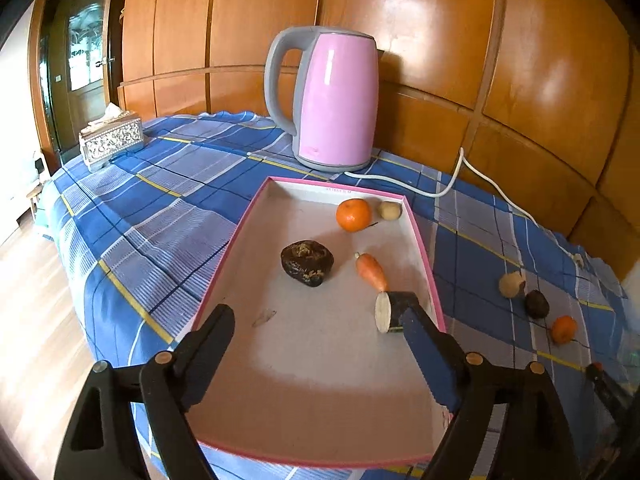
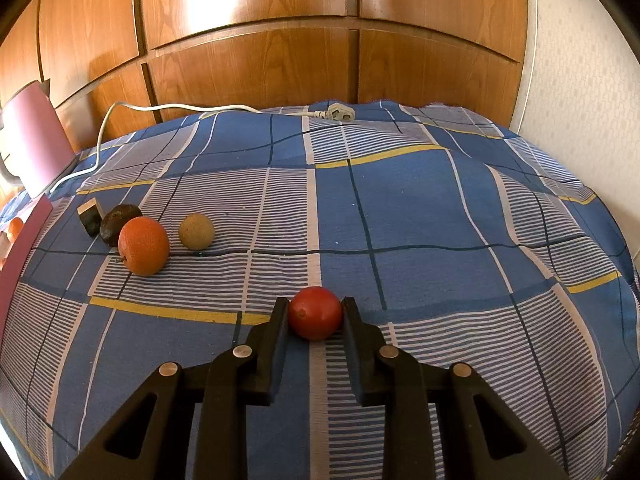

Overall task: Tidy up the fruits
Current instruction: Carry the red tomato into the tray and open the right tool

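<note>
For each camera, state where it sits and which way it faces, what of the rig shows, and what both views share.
Left wrist: sits on the left gripper, looking down its open fingers into the pink-rimmed tray; pink kettle beyond.
Right wrist: sits on the right gripper, facing the wood-panelled wall over the plaid cloth; its fingers flank a red fruit.
Shared: the kettle, its white cord, the cloth, the loose orange.

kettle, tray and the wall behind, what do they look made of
Kettle: likely pink-coated metal or plastic with a satin sheen, and a grey plastic handle. Tray: looks like matte white cardboard with pink edges and thin walls. Wall: glossy varnished wood panelling, showing grain and bright window glare.
</note>
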{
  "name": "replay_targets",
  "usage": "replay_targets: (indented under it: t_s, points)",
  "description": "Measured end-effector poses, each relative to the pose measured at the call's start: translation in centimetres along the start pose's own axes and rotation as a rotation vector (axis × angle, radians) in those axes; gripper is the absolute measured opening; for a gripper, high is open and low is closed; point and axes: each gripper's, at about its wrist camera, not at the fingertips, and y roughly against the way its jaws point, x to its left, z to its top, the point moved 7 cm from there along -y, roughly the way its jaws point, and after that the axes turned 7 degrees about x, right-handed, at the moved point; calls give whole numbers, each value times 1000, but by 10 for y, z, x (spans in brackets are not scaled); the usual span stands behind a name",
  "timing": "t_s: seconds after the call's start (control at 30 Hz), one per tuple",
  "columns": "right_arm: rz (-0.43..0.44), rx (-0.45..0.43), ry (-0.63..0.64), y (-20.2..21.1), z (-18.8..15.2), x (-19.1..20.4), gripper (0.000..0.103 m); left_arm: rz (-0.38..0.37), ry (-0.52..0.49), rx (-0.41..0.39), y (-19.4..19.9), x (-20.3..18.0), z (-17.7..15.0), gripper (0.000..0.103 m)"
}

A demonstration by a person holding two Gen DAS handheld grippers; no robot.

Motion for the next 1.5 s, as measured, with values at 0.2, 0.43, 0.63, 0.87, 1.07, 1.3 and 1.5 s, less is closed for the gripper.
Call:
replay_targets:
  t_s: [0.2, 0.43, 0.63, 0.87, 1.07, 1.3, 1.5]
  points:
    - [-9, 0, 3, 0, 0, 1, 26, 9, 24, 15, -2, 11, -4, 88]
    - [-14, 1, 5, 1, -2, 2, 26, 12, 39, 30, -6, 15, -7, 89]
    - [-12, 12, 8, 6, -5, 4, 25, 16, 42, 30, -7, 17, -7, 89]
    - [50, 37, 14, 12, -8, 21, 25, 18, 41, 39, -11, 19, -9, 89]
    - [153, 45, 43, 25, -10, 50, 25, 25, 56, 45, -12, 25, -7, 89]
    - [334, 101, 103, 42, -17, 109, 25, 76, 143, 25, -12, 58, 2, 89]
    - [504, 128, 263, 71, -17, 192, 25, 111, 204, 4, -10, 85, 11, 89]
